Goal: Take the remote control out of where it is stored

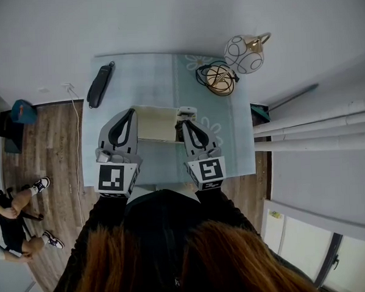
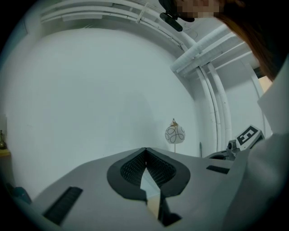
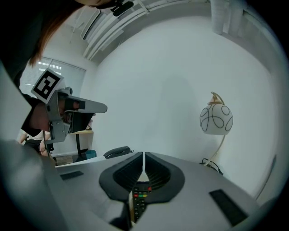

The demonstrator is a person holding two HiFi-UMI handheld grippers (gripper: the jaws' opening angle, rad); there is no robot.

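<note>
A black remote control (image 3: 139, 200) with coloured buttons lies just under my right gripper (image 3: 143, 154); I see it through the gap behind the closed fingertips. It does not show in the head view. There my right gripper (image 1: 184, 122) reaches over the right end of an open beige compartment (image 1: 156, 123) set in the pale blue table (image 1: 148, 77). Its jaws are shut with nothing between the tips. My left gripper (image 1: 132, 111) hovers at the compartment's left end. Its tips (image 2: 145, 150) also meet, shut and empty.
A black handset-like object (image 1: 100, 84) lies at the table's far left. A white globe lamp (image 1: 245, 52) and a round wire ornament (image 1: 219, 78) with a cable stand at the far right by the wall. A person sits on the wooden floor (image 1: 15, 212) to the left.
</note>
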